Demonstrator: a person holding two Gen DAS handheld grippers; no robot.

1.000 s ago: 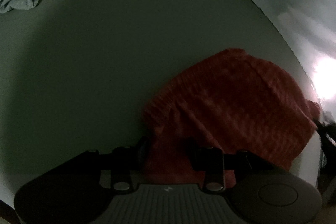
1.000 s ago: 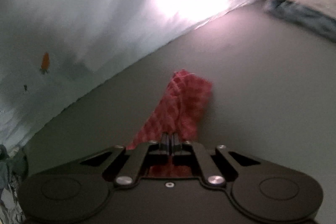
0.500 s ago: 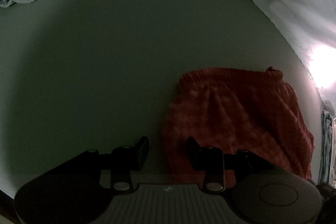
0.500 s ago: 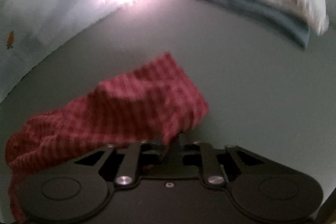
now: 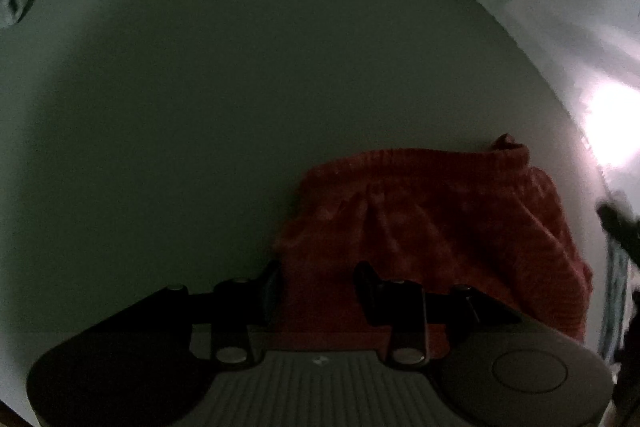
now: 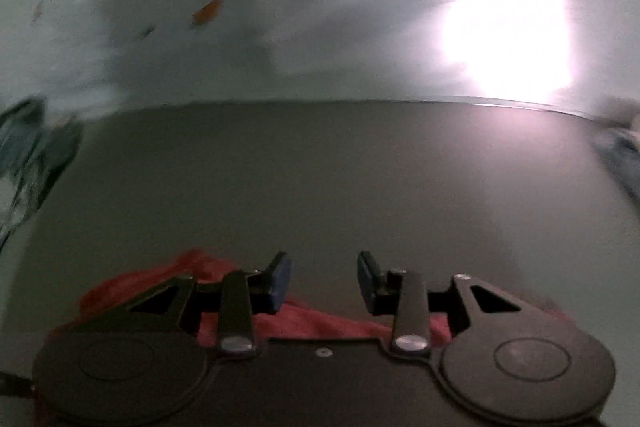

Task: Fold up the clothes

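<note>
The red checked cloth shorts (image 5: 432, 227) lie flat on the grey bench (image 5: 240, 87). The left gripper (image 5: 316, 287) and right gripper (image 6: 324, 277) both have fingers apart, holding nothing.

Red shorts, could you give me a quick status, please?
Left gripper open, right gripper open. Red shorts released, flat on grey surface. Nothing in the way.
</note>
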